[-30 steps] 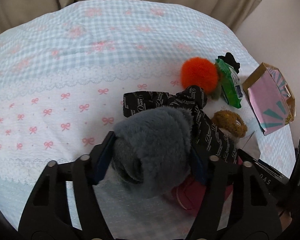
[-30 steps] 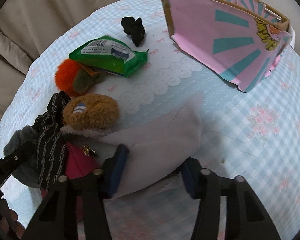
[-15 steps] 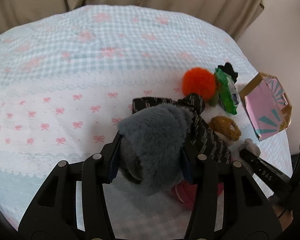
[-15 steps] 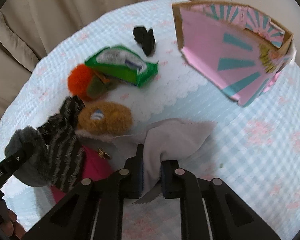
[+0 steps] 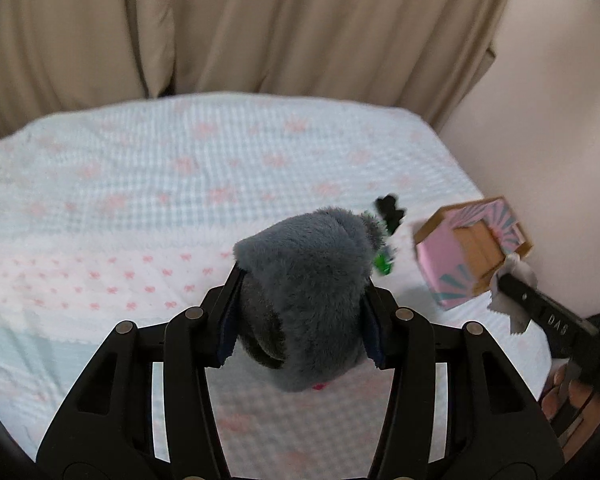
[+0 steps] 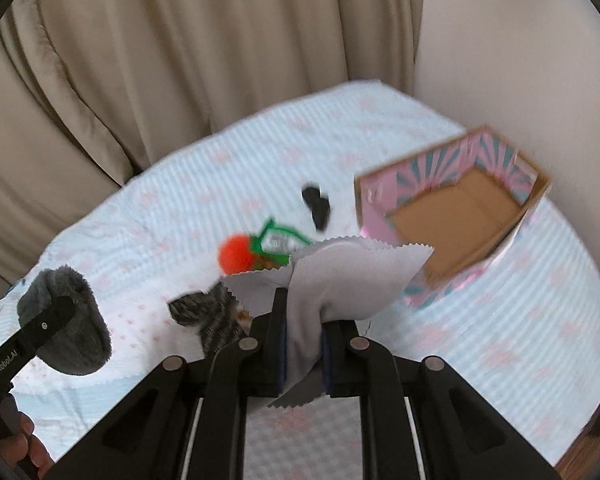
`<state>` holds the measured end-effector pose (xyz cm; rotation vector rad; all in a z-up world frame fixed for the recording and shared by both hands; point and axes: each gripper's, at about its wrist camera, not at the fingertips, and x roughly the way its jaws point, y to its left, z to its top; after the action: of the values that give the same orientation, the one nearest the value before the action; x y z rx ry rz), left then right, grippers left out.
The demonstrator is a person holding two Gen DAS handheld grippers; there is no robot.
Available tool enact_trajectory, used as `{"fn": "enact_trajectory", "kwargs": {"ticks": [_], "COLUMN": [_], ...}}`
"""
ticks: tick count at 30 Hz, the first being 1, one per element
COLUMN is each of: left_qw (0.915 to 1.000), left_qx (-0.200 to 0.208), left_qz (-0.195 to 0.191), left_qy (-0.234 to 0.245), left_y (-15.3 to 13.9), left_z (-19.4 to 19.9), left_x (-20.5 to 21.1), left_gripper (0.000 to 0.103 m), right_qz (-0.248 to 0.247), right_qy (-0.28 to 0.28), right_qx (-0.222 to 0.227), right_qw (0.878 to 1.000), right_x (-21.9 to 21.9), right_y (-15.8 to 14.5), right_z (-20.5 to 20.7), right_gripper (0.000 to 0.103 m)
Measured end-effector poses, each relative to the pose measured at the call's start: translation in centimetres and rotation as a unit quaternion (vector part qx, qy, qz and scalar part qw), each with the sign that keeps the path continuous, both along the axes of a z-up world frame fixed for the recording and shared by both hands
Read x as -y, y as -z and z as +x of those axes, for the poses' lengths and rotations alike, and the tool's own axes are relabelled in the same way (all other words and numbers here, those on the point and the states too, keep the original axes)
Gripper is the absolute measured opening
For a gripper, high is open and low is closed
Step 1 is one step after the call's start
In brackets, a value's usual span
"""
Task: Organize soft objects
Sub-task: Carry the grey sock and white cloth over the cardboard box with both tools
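My left gripper (image 5: pixel 302 312) is shut on a grey fluffy plush (image 5: pixel 306 280) and holds it above the bed; it also shows in the right wrist view (image 6: pixel 66 324). My right gripper (image 6: pixel 303 344) is shut on a pale grey cloth (image 6: pixel 340 276) with zigzag edges, lifted off the bed. In the left wrist view the cloth (image 5: pixel 518 276) hangs beside the open pink cardboard box (image 5: pixel 472 252). The box (image 6: pixel 452 216) stands open and empty at the right.
On the bed (image 6: pixel 500 340) lie an orange pompom (image 6: pixel 236 254), a green packet (image 6: pixel 278 242), a small black item (image 6: pixel 318 204) and a black patterned scarf (image 6: pixel 208 312). Beige curtains (image 5: pixel 260 28) hang behind. A wall stands right of the box.
Both grippers have risen off the bed with the plush and the cloth. The right gripper closed on the cloth a second ago. The box now shows its open top.
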<state>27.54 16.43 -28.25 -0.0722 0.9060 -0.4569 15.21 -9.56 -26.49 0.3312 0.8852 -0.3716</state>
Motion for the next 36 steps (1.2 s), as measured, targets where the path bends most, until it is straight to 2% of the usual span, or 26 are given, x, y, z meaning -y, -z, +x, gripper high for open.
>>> {"fn": "enact_trajectory", "kwargs": {"ticks": [5,10,14,18,21,25,28,36], "left_qw": [1.0000,0.9998,0.9997,0.9999,1.0000,0.9992,0.9982,0.9932], "left_qx": [0.001,0.010,0.015,0.009,-0.003,-0.027,-0.046,-0.103], "left_qz": [-0.003,-0.004,-0.005,-0.003,-0.003,-0.002,-0.003,0.032], "left_qy": [0.007,0.017,0.020,0.009,-0.009,-0.030,-0.040,-0.042], "left_y": [-5.6,-9.7,-12.0,-12.8,-12.5,-10.7,-8.9,-2.0], "left_z": [-1.9,-3.5,-4.8,-6.1,-6.6,-6.5,-6.1,-2.8], "left_x": [2.1,6.2,11.4,17.2,21.7,27.5,30.6,38.4], "left_gripper": [0.046,0.046,0.046,0.047,0.047,0.047,0.047,0.047], "right_qz": [0.000,-0.009,-0.003,0.006,0.015,0.024,0.023,0.012], "right_qy": [-0.021,-0.038,-0.060,-0.094,-0.121,-0.157,-0.184,-0.248], "right_qx": [0.023,0.036,0.029,0.022,0.013,-0.006,-0.025,-0.071], "right_qw": [1.000,0.999,0.998,0.995,0.992,0.987,0.982,0.966], "right_x": [2.1,5.6,9.8,14.8,19.0,23.8,27.0,32.1], "right_y": [-6.3,-10.6,-12.2,-12.7,-12.4,-10.9,-9.4,-3.2], "right_z": [-1.2,-2.2,-2.7,-2.5,-2.3,-1.0,-0.1,3.1], "right_gripper": [0.012,0.012,0.012,0.012,0.012,0.012,0.012,0.012]}}
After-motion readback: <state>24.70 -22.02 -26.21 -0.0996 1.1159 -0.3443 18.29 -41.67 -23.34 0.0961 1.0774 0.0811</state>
